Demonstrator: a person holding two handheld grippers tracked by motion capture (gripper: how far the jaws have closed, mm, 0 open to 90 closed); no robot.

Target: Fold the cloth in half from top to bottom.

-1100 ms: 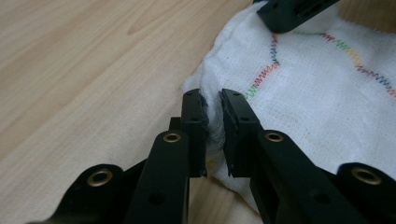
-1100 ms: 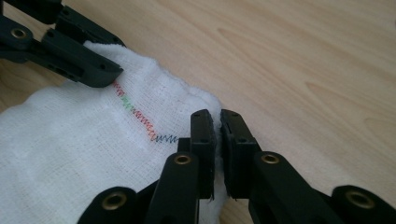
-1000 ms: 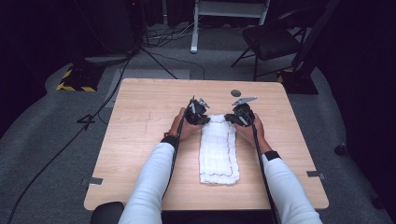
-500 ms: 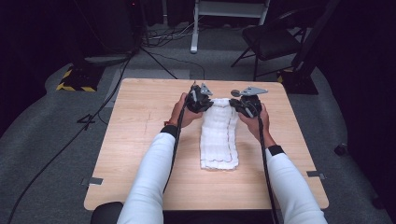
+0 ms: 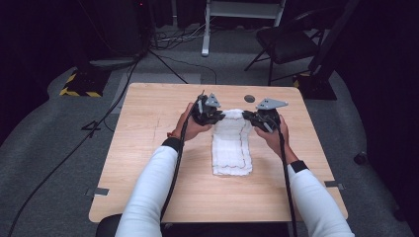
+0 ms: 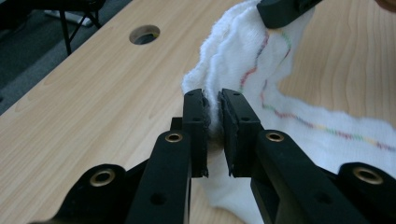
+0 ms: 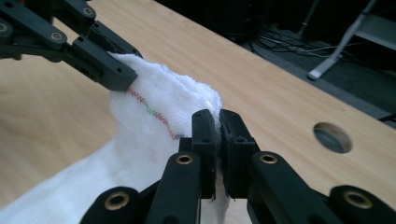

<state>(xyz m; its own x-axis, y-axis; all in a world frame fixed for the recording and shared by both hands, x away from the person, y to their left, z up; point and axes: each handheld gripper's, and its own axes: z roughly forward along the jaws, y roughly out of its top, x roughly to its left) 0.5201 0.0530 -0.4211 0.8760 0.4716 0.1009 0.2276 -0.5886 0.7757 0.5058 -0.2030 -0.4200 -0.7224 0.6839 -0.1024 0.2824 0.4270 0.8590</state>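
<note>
A white towel (image 5: 230, 148) with a coloured stitched line lies lengthwise on the wooden table (image 5: 148, 128). Its far end is lifted off the wood. My left gripper (image 5: 216, 116) is shut on the far left corner; in the left gripper view the pads (image 6: 213, 100) pinch a fold of towel (image 6: 289, 88), and the jaws have just eased open slightly with the cloth still between them. My right gripper (image 5: 248, 117) is shut on the far right corner, its pads (image 7: 218, 119) tight on the towel (image 7: 154, 107). The two grippers face each other, close together.
A round hole (image 5: 249, 98) in the tabletop sits just beyond the grippers. A black chair (image 5: 286, 44), a white stand and cables are on the floor past the far edge. Bare wood lies left and right of the towel.
Both hands have risen together, lifting the towel's far end off the table. The towel's near part still rests on the wood.
</note>
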